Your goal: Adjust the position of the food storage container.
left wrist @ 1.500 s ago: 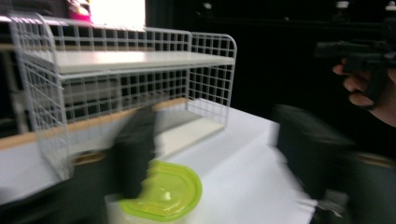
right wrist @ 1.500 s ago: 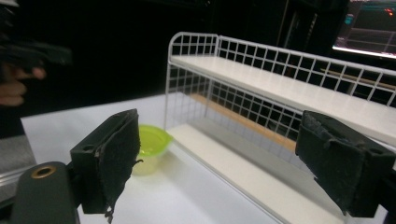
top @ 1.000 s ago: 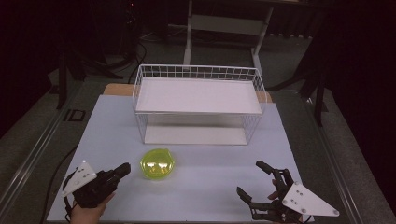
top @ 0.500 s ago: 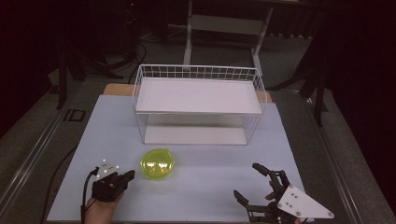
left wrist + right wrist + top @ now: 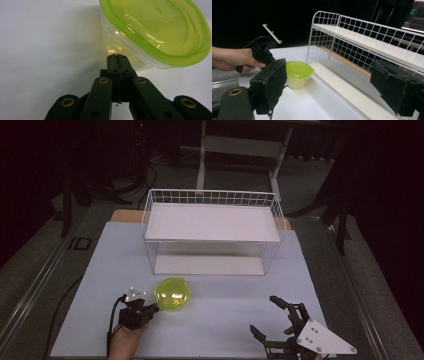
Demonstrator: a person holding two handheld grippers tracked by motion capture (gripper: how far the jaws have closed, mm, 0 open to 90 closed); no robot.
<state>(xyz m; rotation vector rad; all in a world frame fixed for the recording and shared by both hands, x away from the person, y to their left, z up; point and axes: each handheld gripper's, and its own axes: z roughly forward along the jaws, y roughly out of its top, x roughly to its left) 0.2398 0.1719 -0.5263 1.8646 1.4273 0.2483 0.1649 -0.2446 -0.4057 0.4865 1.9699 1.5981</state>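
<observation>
We've slid our closed-up left gripper (image 5: pixel 150 310) right against the lime-lidded plastic container (image 5: pixel 172 294) at lower left, right gripper (image 5: pixel 274 322) gaping open, so nudging's probably next.

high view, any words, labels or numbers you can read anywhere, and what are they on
"ID": dark letters on the grey floor strip left of the table.
The green-lidded container and the wire shelf rack carry no readable text.
</observation>
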